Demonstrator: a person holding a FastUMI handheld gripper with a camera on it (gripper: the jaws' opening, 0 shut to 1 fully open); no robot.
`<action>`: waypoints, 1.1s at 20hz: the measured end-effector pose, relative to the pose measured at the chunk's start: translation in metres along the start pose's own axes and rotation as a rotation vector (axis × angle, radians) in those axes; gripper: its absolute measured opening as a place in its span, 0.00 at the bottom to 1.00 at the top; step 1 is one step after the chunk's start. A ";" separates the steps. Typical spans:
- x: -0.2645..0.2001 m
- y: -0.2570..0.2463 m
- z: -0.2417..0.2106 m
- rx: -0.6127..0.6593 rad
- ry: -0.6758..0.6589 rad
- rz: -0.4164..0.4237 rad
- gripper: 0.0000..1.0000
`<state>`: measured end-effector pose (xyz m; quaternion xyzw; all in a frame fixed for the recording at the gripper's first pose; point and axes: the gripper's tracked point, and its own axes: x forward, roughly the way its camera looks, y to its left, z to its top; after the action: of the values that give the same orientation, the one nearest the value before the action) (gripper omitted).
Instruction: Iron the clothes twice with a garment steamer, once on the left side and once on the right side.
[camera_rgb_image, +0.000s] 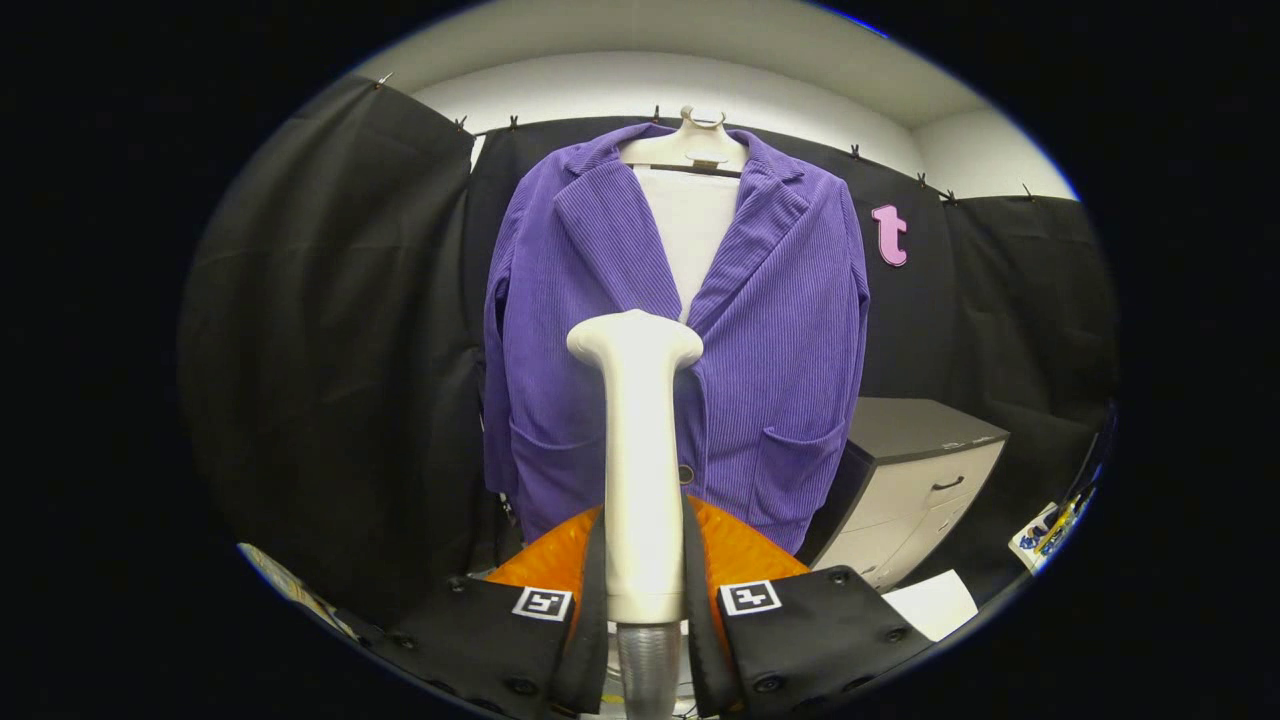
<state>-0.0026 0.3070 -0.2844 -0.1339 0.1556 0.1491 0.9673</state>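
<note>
One hand-held gripper (645, 590) grasping white steamer (637, 440) upright; purple ribbed jacket (770, 330) hangs beyond.

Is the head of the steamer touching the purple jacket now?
Cannot tell. In the gripper view the steamer, held between the tool's fingers, overlaps the purple jacket seen from behind, so neither a gap nor contact shows plainly.

gripper (645, 600) | jaws closed on steamer handle | black housings, square black-and-white markers, round screws
</note>
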 end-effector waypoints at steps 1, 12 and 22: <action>-0.001 0.001 -0.006 -0.006 0.006 0.002 0.41; -0.002 -0.004 -0.083 -0.019 0.141 0.005 0.41; -0.006 0.000 -0.146 -0.029 0.241 0.039 0.41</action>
<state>-0.0464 0.2607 -0.4155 -0.1616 0.2712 0.1530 0.9364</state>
